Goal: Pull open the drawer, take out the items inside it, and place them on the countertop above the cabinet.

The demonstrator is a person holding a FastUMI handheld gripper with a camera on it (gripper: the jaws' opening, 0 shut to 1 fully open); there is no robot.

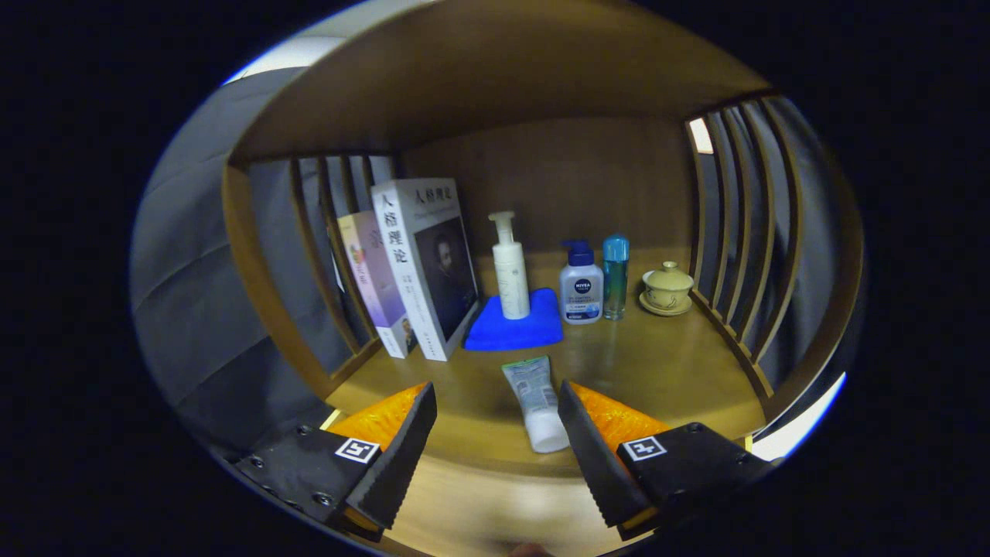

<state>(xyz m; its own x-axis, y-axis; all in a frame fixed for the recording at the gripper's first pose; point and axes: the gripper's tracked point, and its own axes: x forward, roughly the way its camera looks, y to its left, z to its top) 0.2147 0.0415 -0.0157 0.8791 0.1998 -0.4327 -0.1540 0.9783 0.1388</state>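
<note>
My gripper [495,402] is open, its fingers spread wide over the front edge of the wooden countertop [657,363]. A squeeze tube [536,402] with a white cap lies flat on the countertop between the fingers, nearer the right finger [580,433], cap towards me. Neither finger touches it. Beyond it a white pump bottle [510,267] stands on a folded blue cloth [514,325].
Two books [418,267] lean against the slatted left side. A white bottle with a dark blue pump [581,285], a slim blue bottle [616,277] and a lidded ceramic cup on a saucer [667,288] stand at the back right. Wooden slats [742,232] close both sides; a shelf board runs overhead.
</note>
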